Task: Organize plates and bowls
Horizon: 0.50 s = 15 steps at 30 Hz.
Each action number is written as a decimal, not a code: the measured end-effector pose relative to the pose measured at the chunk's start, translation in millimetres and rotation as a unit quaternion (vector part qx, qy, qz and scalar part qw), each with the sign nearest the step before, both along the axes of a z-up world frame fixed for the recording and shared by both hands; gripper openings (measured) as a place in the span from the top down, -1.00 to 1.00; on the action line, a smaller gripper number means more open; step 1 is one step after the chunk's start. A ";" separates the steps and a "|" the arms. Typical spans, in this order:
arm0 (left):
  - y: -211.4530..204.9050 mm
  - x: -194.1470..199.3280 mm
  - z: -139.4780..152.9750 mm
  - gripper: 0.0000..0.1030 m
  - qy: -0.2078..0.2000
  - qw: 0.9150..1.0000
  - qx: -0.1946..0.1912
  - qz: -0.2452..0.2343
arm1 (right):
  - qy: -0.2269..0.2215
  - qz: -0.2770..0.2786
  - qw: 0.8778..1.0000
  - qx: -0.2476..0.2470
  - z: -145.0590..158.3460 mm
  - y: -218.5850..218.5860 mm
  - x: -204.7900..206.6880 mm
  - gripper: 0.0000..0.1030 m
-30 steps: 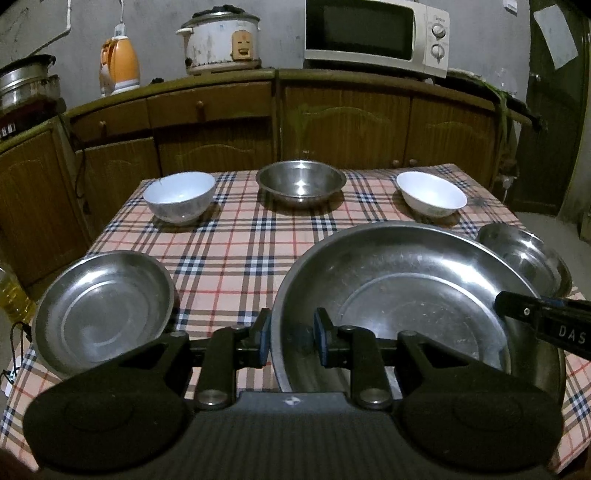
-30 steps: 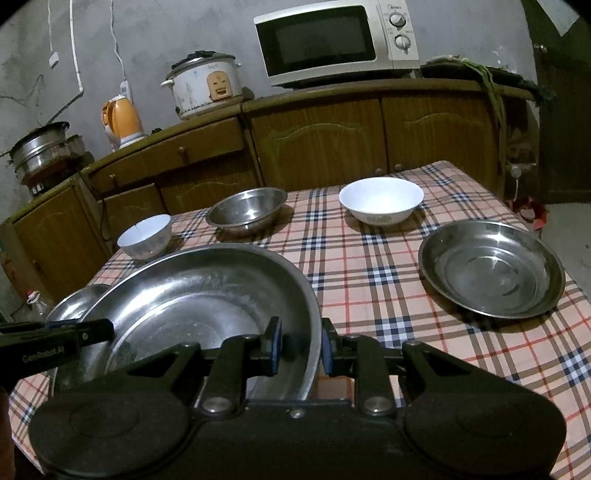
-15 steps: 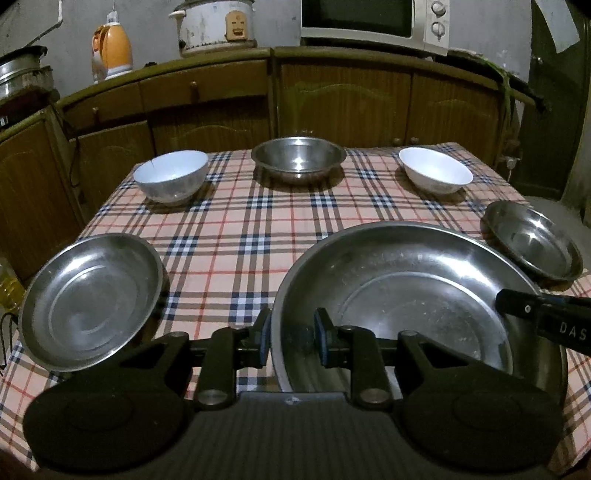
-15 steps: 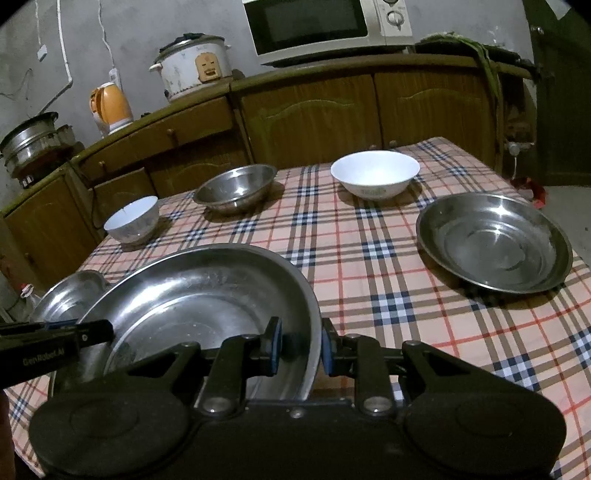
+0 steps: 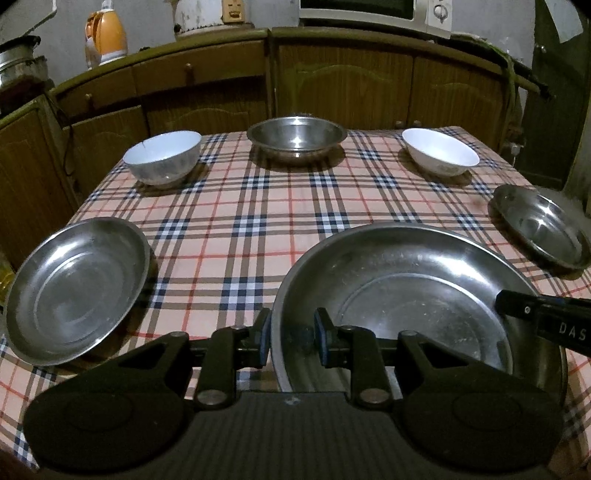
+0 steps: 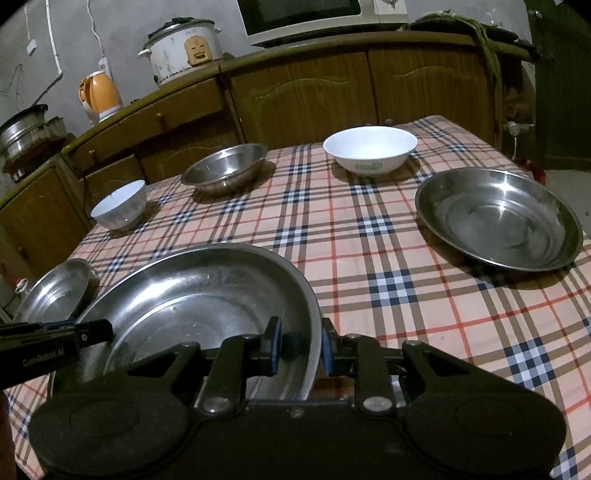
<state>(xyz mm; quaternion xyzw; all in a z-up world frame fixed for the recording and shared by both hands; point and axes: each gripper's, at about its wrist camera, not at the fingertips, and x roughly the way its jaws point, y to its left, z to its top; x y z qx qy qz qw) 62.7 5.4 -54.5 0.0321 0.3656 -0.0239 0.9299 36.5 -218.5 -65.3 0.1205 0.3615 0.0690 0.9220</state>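
Observation:
A large steel basin point(image 5: 417, 295) point(image 6: 199, 291) hangs low over the near side of the plaid table. My left gripper point(image 5: 291, 338) is shut on its left rim. My right gripper point(image 6: 299, 347) is shut on its right rim. A steel plate point(image 5: 74, 288) point(image 6: 55, 291) lies at the table's left edge, and another steel plate point(image 5: 543, 229) point(image 6: 498, 218) at the right. Along the far side stand a small white bowl point(image 5: 162, 157) point(image 6: 120, 205), a steel bowl point(image 5: 297, 138) point(image 6: 225, 168) and a wide white bowl point(image 5: 439, 155) point(image 6: 371, 147).
The plaid cloth point(image 5: 258, 221) covers the whole table. Wooden cabinets point(image 5: 343, 81) run behind it, carrying a rice cooker point(image 6: 184, 48), an orange kettle point(image 6: 99, 92) and a microwave point(image 6: 310, 14). A dark door point(image 5: 557, 92) stands at the right.
Both grippers have sunk towards the table with the basin between them. The bowls and plates have shifted up and spread in view as the cameras tilted down. Both grips are unchanged.

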 end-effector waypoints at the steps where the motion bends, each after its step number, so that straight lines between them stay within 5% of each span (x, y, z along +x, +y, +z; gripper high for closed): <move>1: -0.4 0.9 -1.2 0.51 0.001 1.000 0.001 0.000 | 0.002 0.000 1.000 0.000 -1.3 0.2 0.8 0.45; 15: -3.0 9.6 -19.2 0.49 0.014 1.000 0.004 -0.007 | 0.021 -0.004 1.000 -0.003 -17.9 -0.5 9.5 0.44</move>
